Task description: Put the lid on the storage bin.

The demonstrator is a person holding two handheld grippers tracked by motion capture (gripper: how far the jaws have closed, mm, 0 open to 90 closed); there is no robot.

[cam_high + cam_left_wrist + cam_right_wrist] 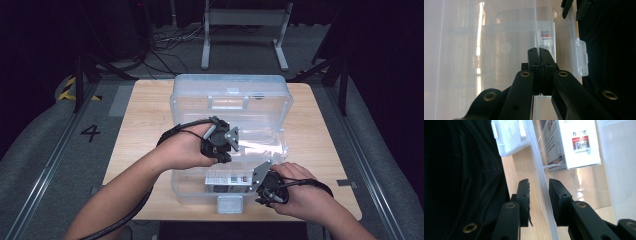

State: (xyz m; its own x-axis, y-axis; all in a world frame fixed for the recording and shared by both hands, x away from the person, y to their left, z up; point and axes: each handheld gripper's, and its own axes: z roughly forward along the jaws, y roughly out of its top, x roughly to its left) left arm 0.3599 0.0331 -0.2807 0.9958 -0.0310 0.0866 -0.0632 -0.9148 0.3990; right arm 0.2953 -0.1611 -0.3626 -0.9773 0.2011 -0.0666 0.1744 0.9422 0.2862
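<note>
The right gripper (538,202) is sitting nearest the camera, its jaws standing apart astride the thin clear edge of the lid (541,185), one pad on each side and neither pressing. The edge is running lengthwise straight away from the jaws, toward the latch (510,135). The left gripper (540,62) is clenching its jaws on the lid's edge farther along. The lid is lying over the clear bin (230,90) at the middle of the tabletop (145,120). Judging by this, the right jaws only need closing; no sideways shift is needed.
</note>
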